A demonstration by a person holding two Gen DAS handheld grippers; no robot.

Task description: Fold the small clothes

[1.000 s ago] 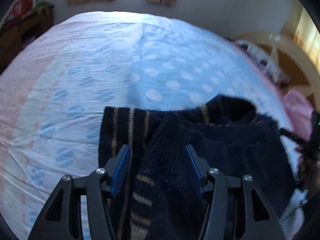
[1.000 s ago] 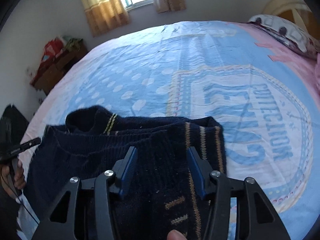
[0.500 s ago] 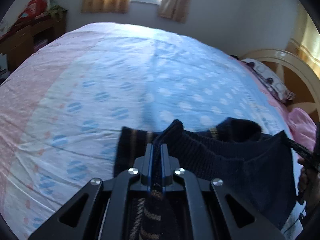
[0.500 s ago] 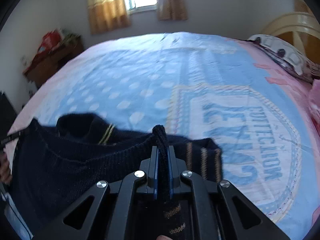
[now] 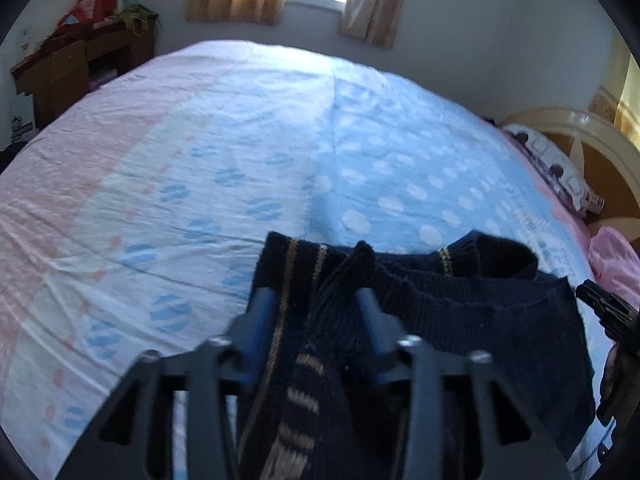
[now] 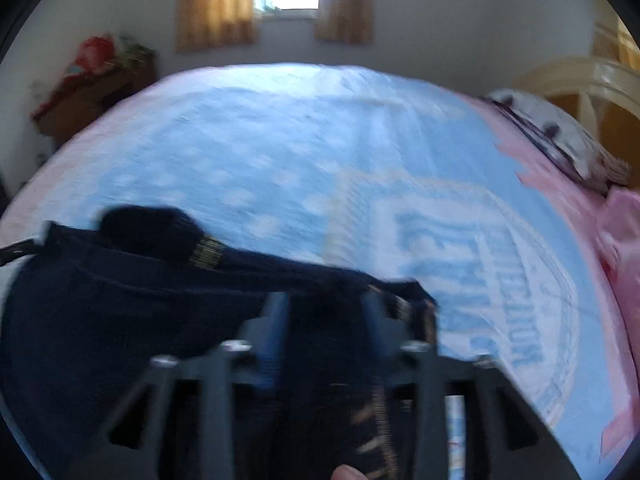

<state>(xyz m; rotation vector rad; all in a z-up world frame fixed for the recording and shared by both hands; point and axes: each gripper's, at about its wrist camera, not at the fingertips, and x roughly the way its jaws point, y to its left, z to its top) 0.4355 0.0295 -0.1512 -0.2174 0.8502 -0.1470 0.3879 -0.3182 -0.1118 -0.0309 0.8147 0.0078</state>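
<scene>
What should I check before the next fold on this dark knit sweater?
1. Left gripper released: ok, jaws just opened, pads apart with a raised ridge of knit between them.
2. Right gripper released: ok, jaws just opened, knit between them.
3. Sweater lying flat: not ok, ridge and collar bunched.
4. Bedsheet beyond the sweater free: ok.
5. Sleeve edges aligned: cannot tell, right wrist view blurred.

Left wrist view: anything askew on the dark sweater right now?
Yes. A ridge of the dark sweater stands pinched up between the left gripper's jaws, which have just opened and no longer press it. The sleeve with tan stripes lies bunched over the body, not flat on the bedsheet.
</scene>
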